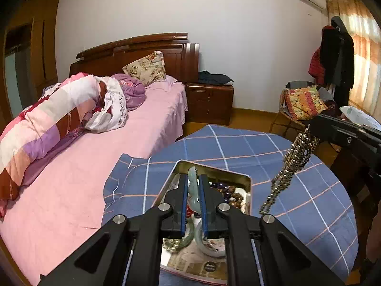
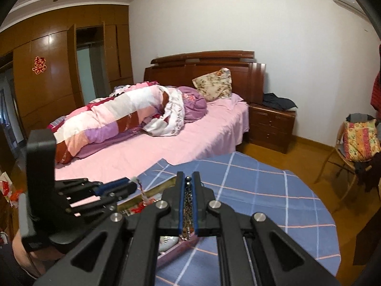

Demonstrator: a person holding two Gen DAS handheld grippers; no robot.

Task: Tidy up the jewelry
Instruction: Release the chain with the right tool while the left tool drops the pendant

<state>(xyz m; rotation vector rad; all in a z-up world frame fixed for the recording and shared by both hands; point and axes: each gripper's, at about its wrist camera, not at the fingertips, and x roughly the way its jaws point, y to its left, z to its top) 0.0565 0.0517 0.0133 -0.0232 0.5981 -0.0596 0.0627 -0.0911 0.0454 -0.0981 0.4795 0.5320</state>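
My left gripper (image 1: 193,178) is shut on a pale green jade pendant (image 1: 192,186) and holds it over an open metal tin (image 1: 243,178) with several bead bracelets and a bangle inside. My right gripper (image 2: 188,176) is shut on a dark metallic bead necklace (image 2: 188,205). In the left wrist view that necklace (image 1: 293,159) hangs in a long bunch from the right gripper (image 1: 312,128), above the table to the right of the tin. The left gripper (image 2: 133,184) shows at the left of the right wrist view, over the tin (image 2: 157,188).
The tin sits on a round table with a blue checked cloth (image 1: 297,205). A bed with pink sheet (image 1: 83,166) lies close on the left. A wooden nightstand (image 1: 209,102) stands behind, and a chair with a cushion (image 1: 302,102) and a coat rack at the right.
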